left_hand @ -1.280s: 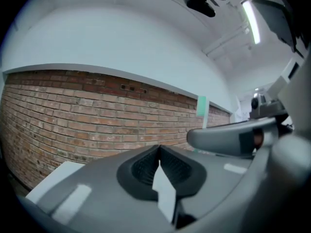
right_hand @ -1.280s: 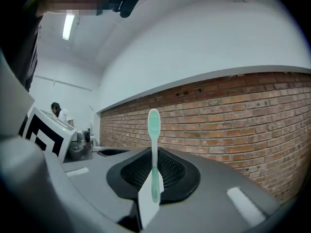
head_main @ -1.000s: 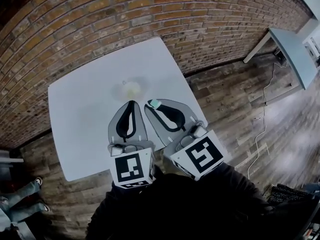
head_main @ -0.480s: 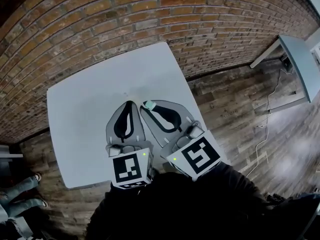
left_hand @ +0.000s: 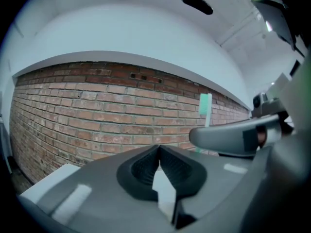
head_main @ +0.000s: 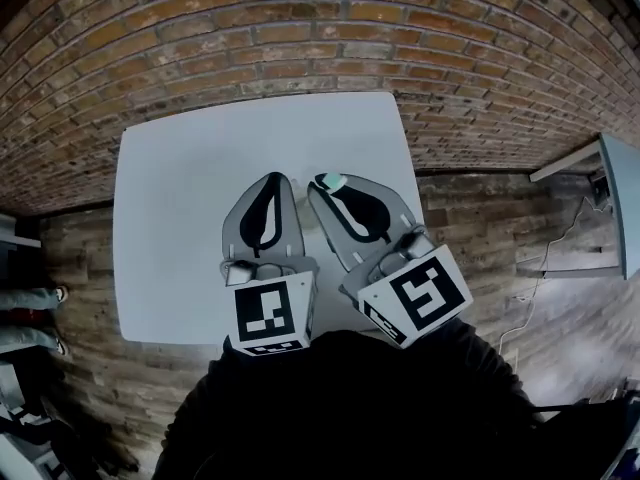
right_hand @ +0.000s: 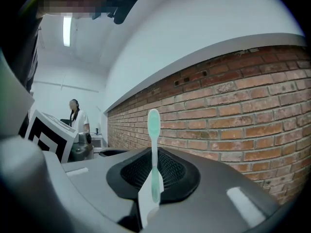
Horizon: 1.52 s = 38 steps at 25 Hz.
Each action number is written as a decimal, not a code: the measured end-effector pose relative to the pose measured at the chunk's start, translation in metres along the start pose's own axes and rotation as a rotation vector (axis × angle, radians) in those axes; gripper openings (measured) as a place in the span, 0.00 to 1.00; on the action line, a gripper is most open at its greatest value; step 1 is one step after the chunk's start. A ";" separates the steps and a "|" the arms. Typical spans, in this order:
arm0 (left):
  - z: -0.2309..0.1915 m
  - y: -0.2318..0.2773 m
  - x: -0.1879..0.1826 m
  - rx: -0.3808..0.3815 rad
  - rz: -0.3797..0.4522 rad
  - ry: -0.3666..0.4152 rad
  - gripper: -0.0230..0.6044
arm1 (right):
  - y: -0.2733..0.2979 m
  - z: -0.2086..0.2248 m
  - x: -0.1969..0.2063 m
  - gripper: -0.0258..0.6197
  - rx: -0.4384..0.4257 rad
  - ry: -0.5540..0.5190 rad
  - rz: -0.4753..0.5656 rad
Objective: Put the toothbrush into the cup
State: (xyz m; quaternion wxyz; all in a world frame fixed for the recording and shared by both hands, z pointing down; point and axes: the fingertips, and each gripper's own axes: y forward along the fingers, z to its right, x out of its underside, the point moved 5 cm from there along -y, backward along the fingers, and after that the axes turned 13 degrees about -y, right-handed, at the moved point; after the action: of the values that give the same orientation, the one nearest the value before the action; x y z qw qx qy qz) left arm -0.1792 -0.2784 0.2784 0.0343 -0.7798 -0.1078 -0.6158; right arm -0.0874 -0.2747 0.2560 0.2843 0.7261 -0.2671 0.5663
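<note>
My right gripper is shut on a mint-green toothbrush, holding it low on the handle. In the right gripper view the toothbrush stands upright from between the pads, head up. My left gripper hangs beside it on the left, shut, with nothing between its pads. Both hover over the white table. From the left gripper view, the toothbrush and the right gripper show at the right. No cup shows in any view.
A brick wall runs just behind the table's far edge. Wooden floor lies to the right, with another table at the far right. A person's legs stand at the left. Another person is far off.
Both grippers have travelled level over the table together, still side by side. The pale cup seen just ahead of the left gripper a second ago is no longer in sight.
</note>
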 end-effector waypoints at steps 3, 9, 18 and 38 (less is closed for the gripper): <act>-0.011 0.006 0.001 -0.013 -0.009 -0.013 0.05 | 0.013 0.003 0.002 0.09 -0.008 0.005 -0.013; -0.029 0.016 0.016 -0.035 -0.062 -0.037 0.05 | 0.034 0.000 0.023 0.09 -0.031 0.046 -0.066; -0.045 0.028 0.042 -0.060 -0.168 -0.068 0.05 | 0.051 -0.007 0.067 0.09 -0.064 0.102 -0.146; -0.050 0.038 0.075 -0.064 -0.256 -0.072 0.05 | 0.056 -0.021 0.112 0.11 -0.137 0.124 -0.210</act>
State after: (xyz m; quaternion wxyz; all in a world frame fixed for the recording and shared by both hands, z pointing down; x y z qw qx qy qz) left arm -0.2025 -0.3154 0.3655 -0.0733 -0.7818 -0.1878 -0.5901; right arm -0.1169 -0.3067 0.3755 0.4070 0.6926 -0.2095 0.5575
